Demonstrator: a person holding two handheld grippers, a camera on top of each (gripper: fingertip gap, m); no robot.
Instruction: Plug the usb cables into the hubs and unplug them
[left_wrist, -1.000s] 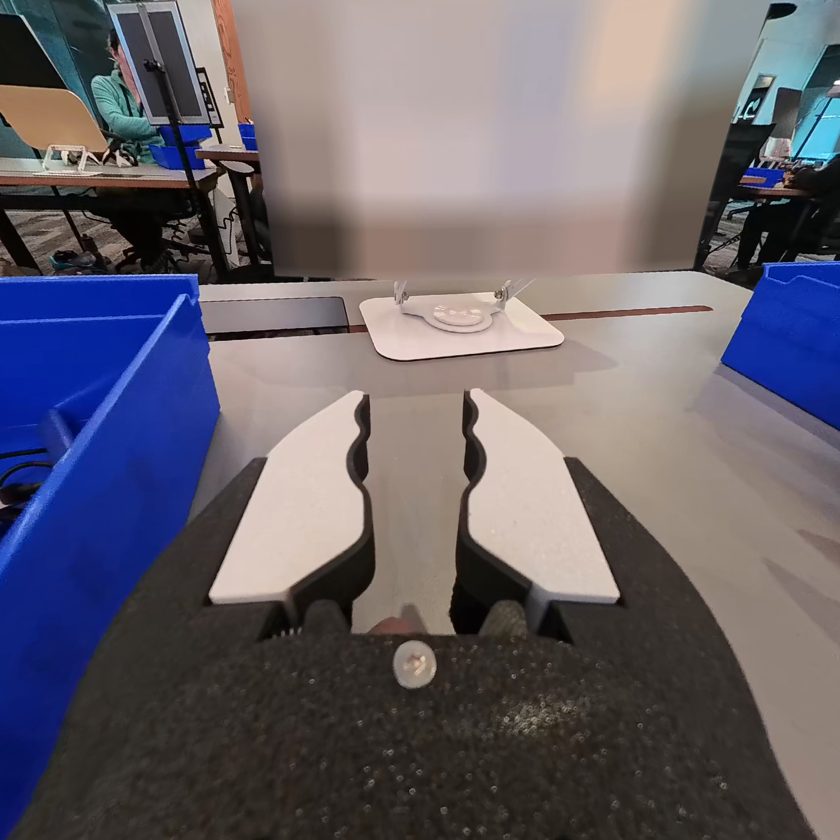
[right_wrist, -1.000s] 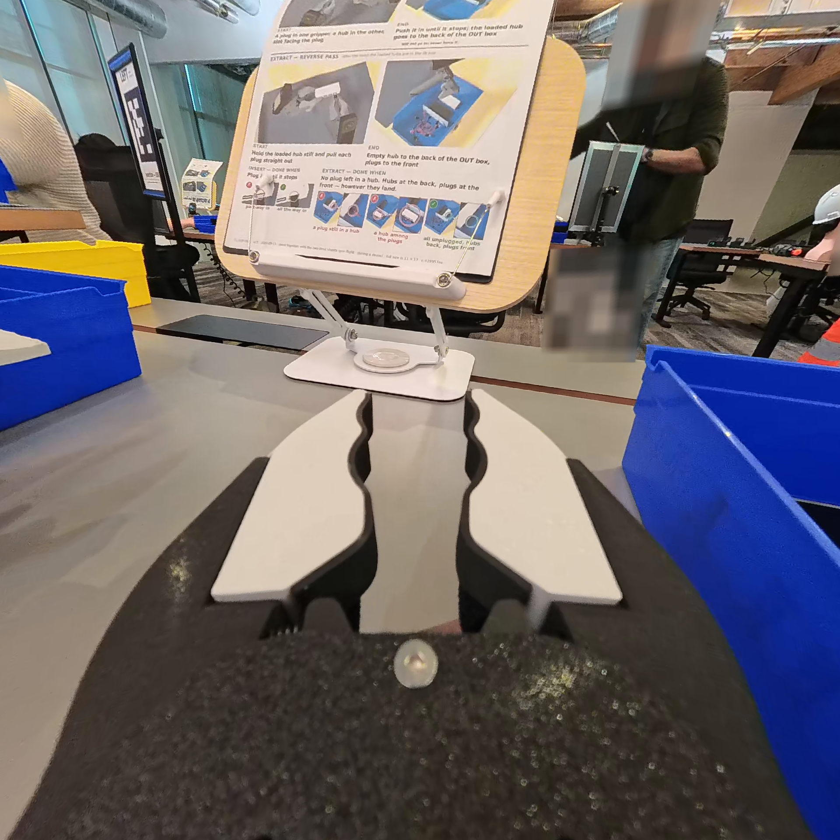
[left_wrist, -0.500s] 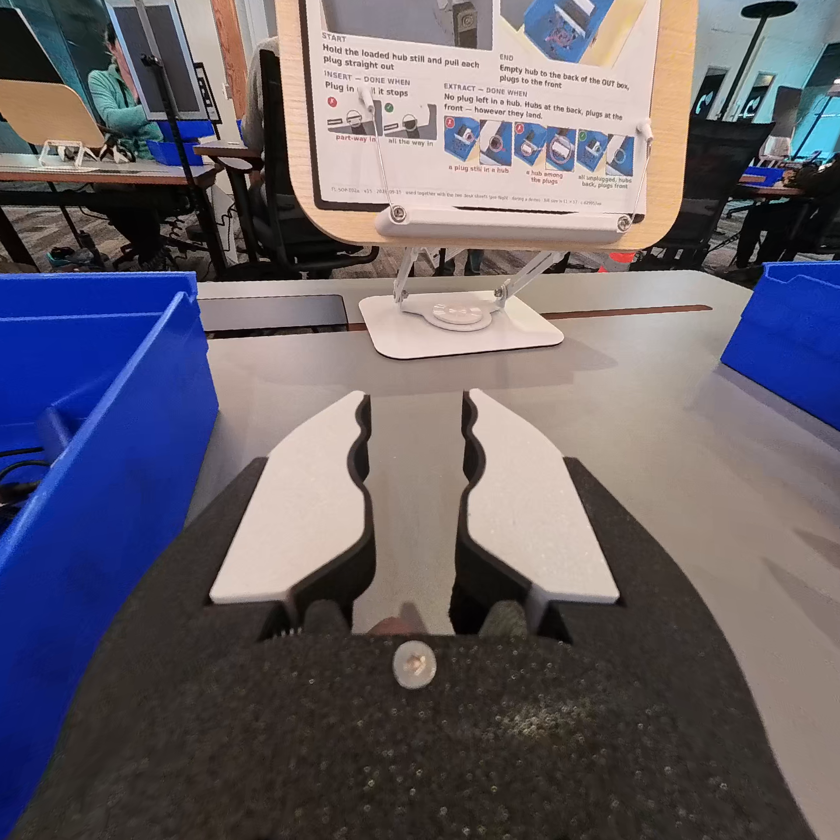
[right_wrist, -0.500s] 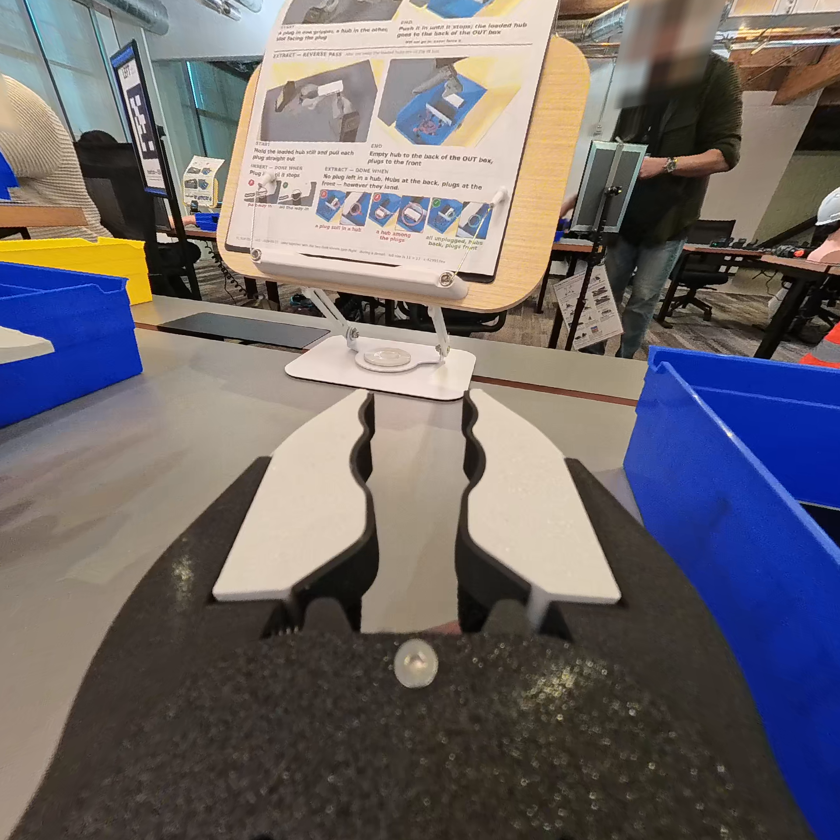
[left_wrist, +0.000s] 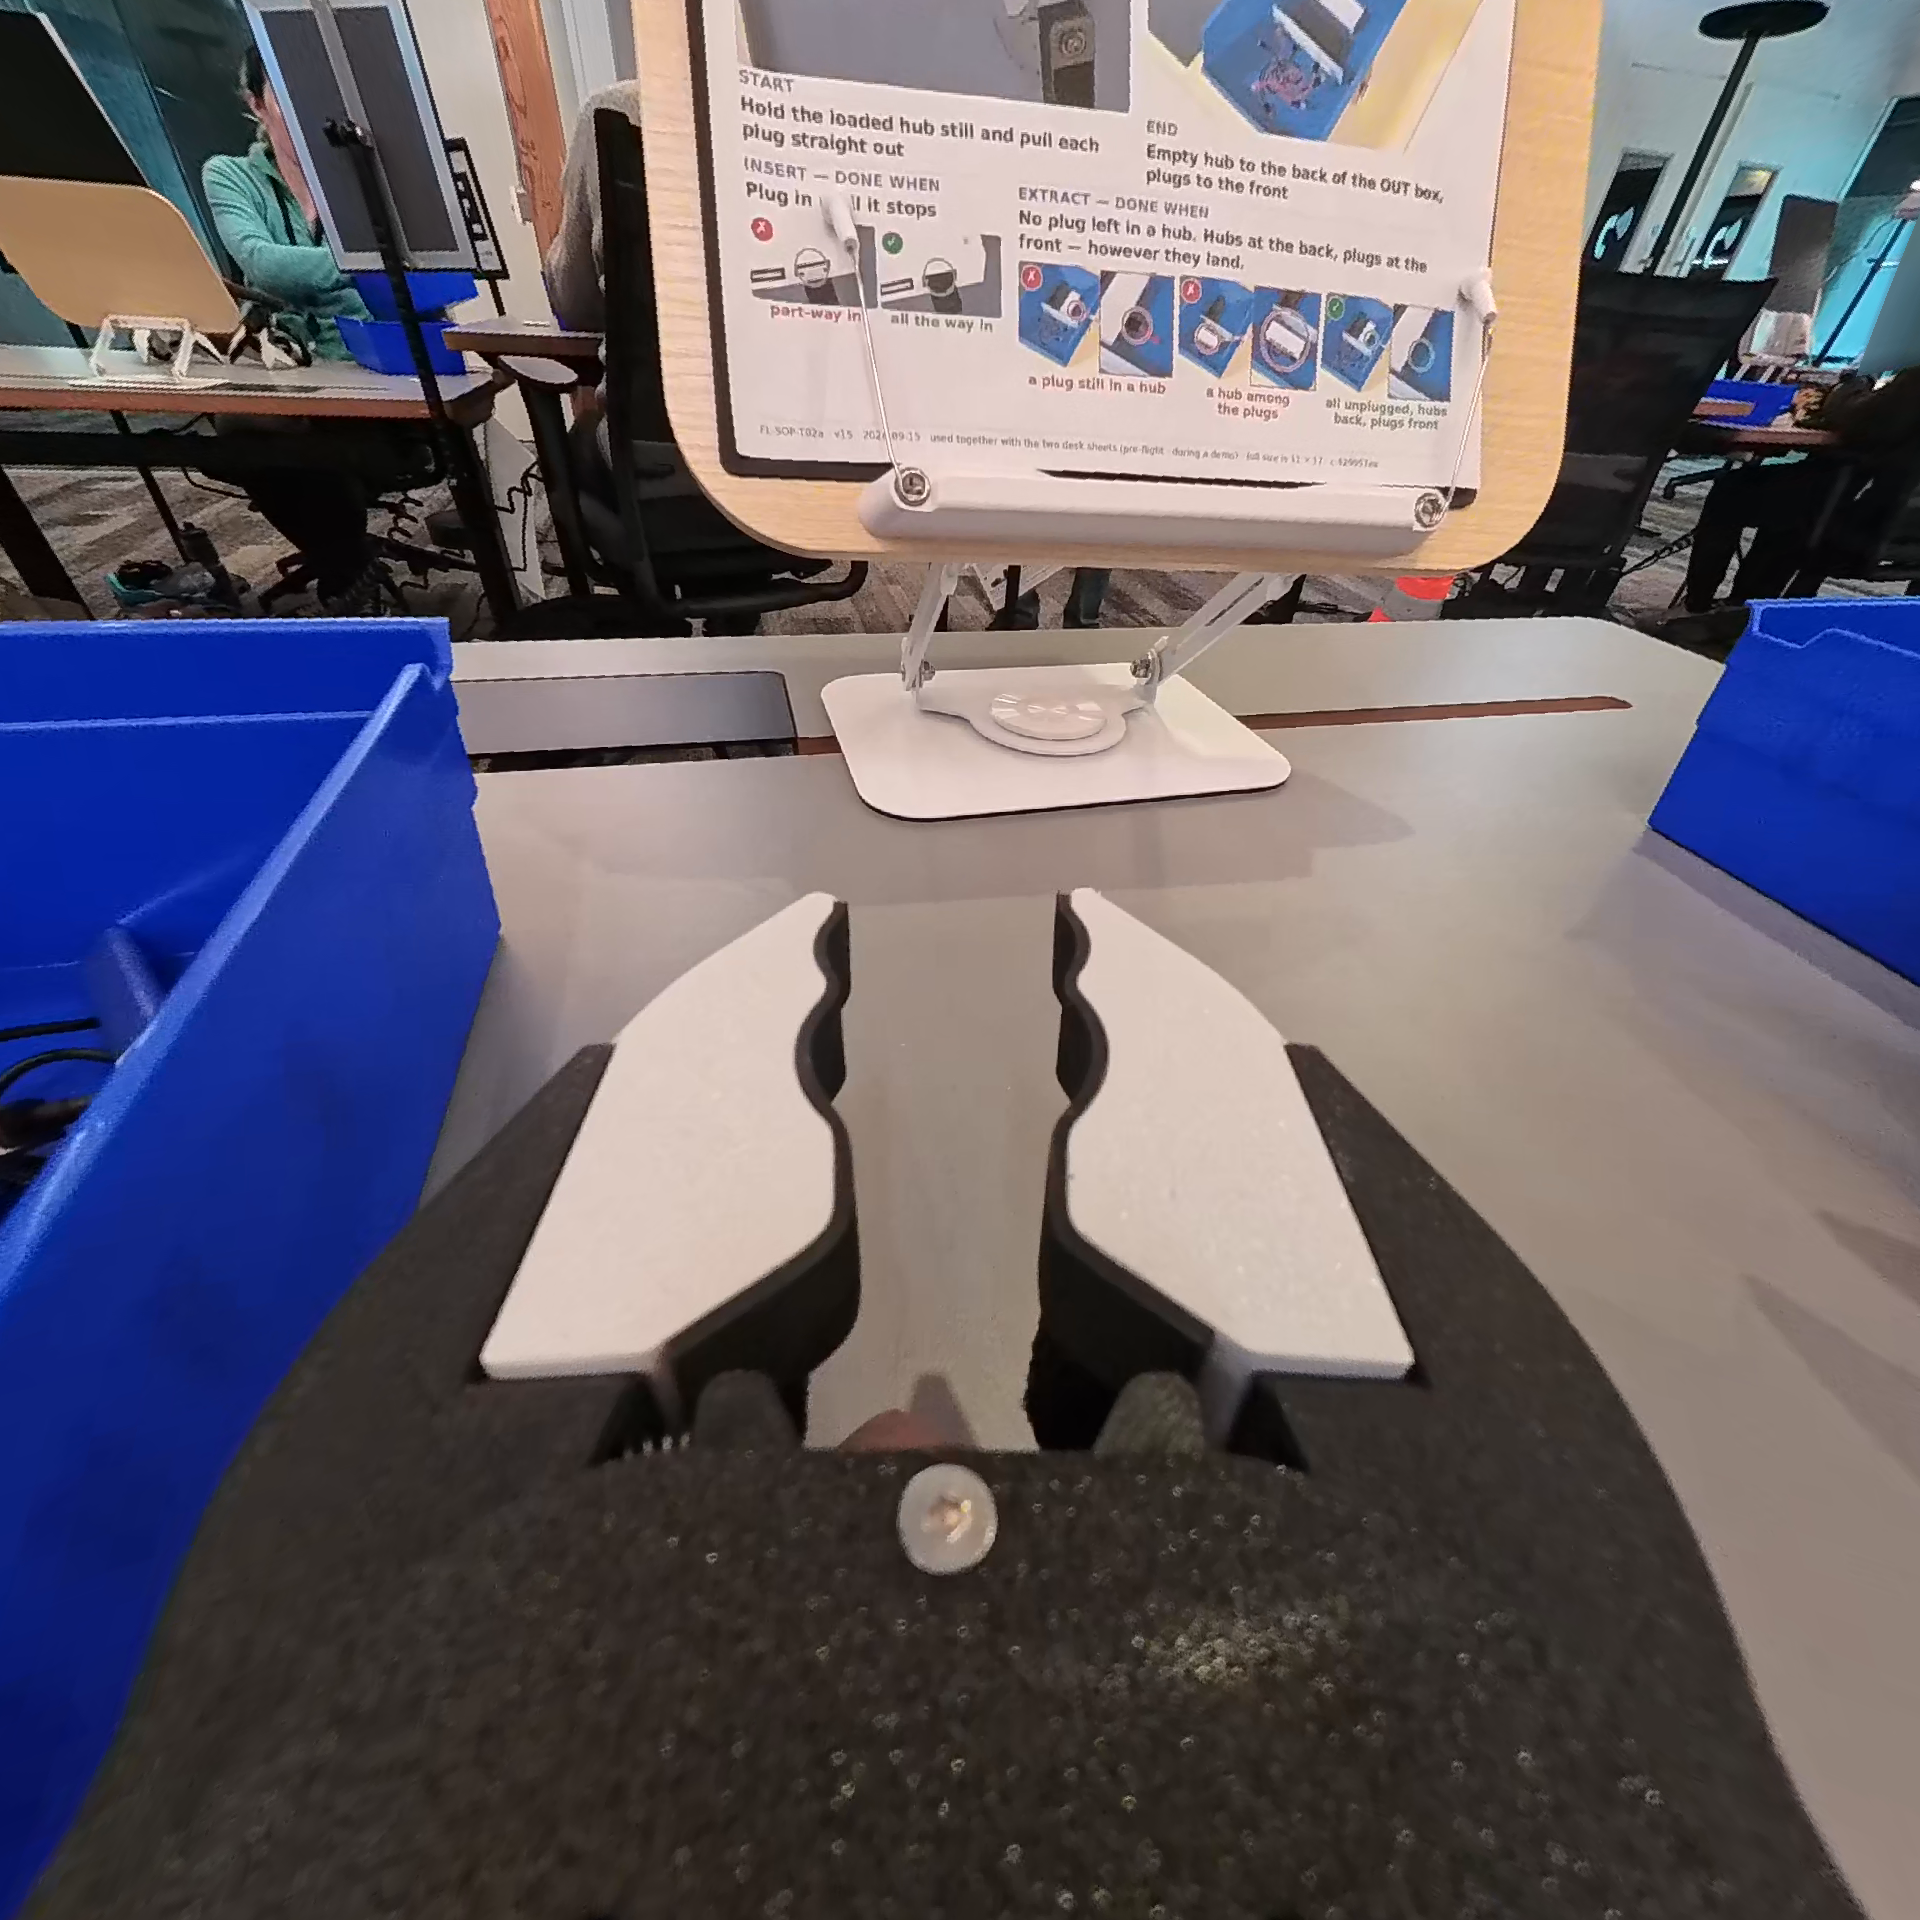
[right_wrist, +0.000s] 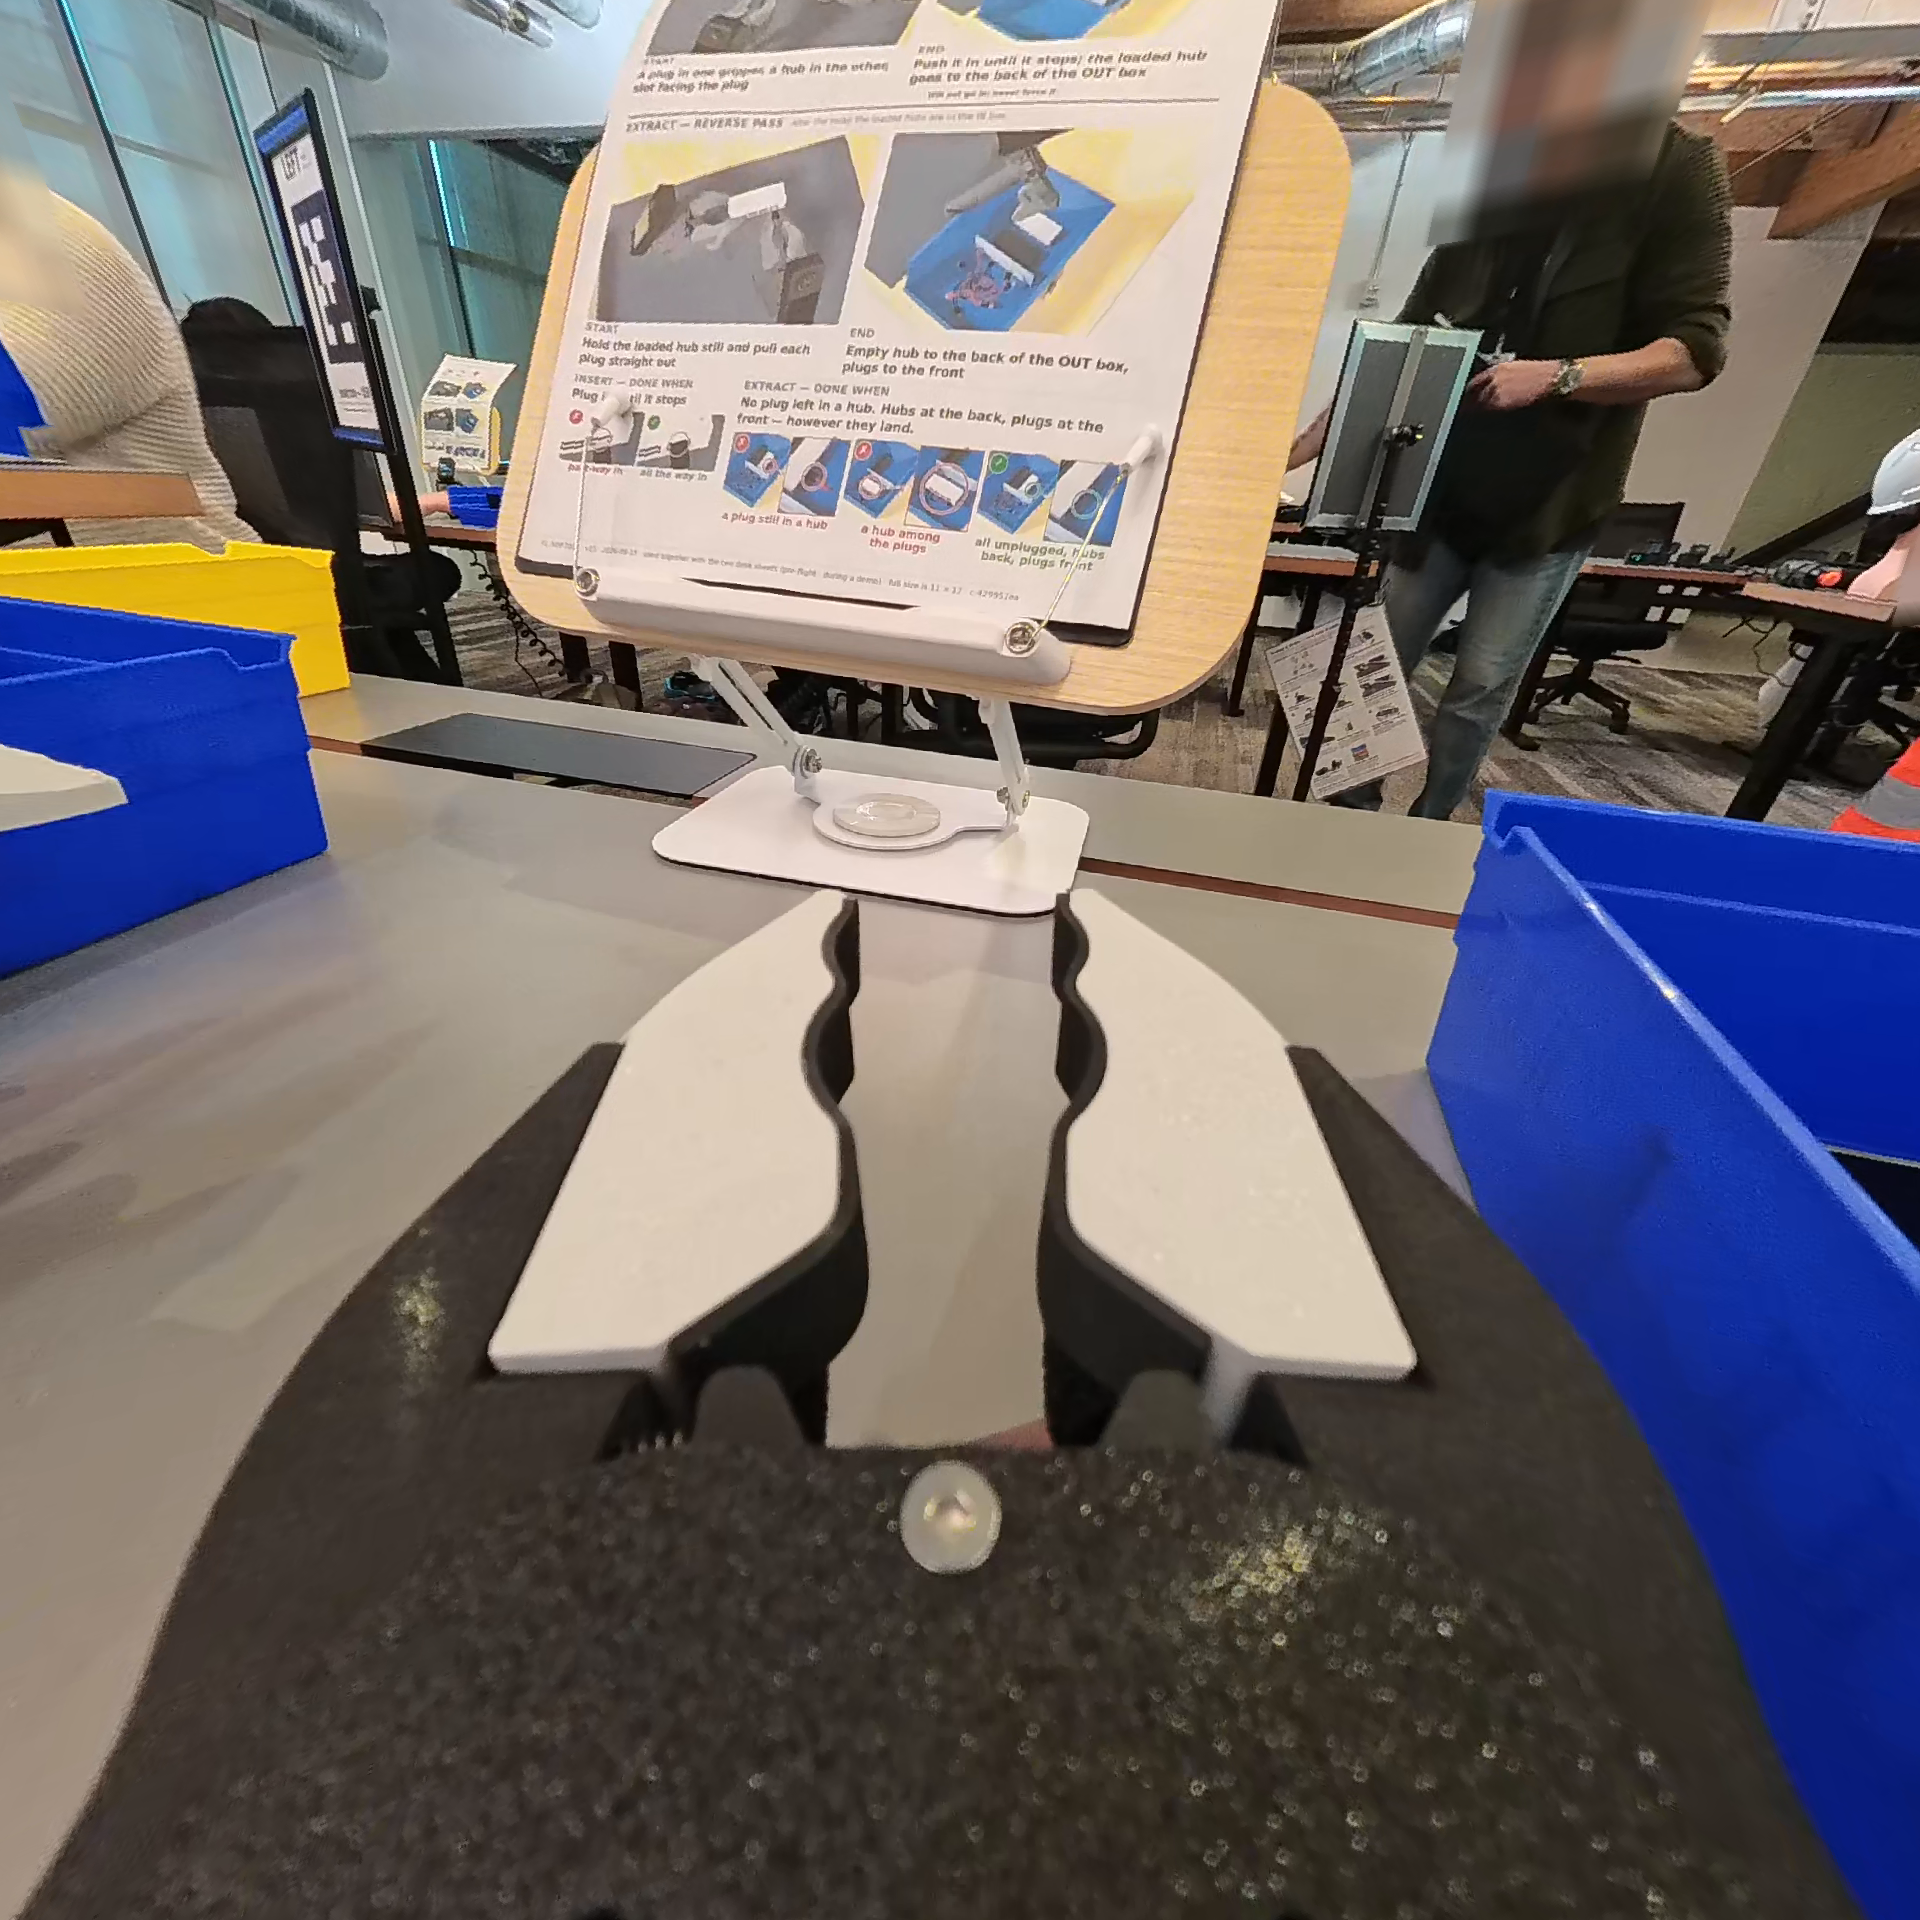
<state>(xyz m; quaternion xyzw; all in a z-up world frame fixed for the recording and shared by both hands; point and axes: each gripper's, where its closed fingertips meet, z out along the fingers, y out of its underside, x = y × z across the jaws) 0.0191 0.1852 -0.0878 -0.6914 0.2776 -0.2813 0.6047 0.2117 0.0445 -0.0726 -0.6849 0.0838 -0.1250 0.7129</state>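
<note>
My left gripper (left_wrist: 951, 914) is open and empty, low over the grey table (left_wrist: 1455, 1039). A blue bin (left_wrist: 239, 987) stands close on its left; black cable (left_wrist: 42, 1081) shows inside it, and no hub is visible. My right gripper (right_wrist: 954, 914) is open and empty, low over the same table (right_wrist: 312, 1039). A second blue bin (right_wrist: 1683, 1091) stands close on its right, its contents hidden. The left gripper's white fingertip (right_wrist: 52, 790) shows at the far left of the right wrist view, before the left bin (right_wrist: 156, 790).
A wooden instruction board on a white stand (left_wrist: 1060, 748) stands at the table's far middle, also in the right wrist view (right_wrist: 883, 842). The right bin (left_wrist: 1808, 769) shows at the far right. A yellow bin (right_wrist: 208, 603), other desks and people lie beyond the table.
Both grippers have stayed almost still, open and empty. In the right wrist view the standing person behind the table has shifted slightly.
</note>
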